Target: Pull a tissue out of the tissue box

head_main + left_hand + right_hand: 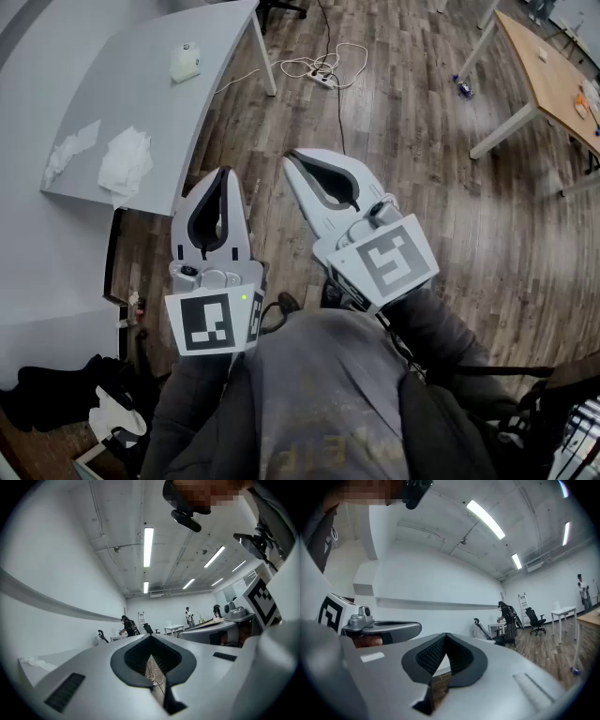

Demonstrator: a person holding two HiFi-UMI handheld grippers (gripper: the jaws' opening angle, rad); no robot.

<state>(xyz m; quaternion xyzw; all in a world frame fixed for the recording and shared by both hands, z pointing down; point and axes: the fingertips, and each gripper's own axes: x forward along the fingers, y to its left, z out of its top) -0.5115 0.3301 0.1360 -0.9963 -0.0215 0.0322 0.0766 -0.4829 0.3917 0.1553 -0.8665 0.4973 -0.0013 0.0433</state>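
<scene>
Lighting is even and diffuse, from ceiling strip lights (148,545) that clip to white in both gripper views. Head view is dimmer and flat: soft shadow under the grey table (141,103), mild sheen on the wood floor (422,141). Both gripper views have heavy fisheye, black vignette at all 4 corners, lines bowing near the edges. Up close, left gripper (151,638) and right gripper (446,635) read soft; the far room is sharper.
</scene>
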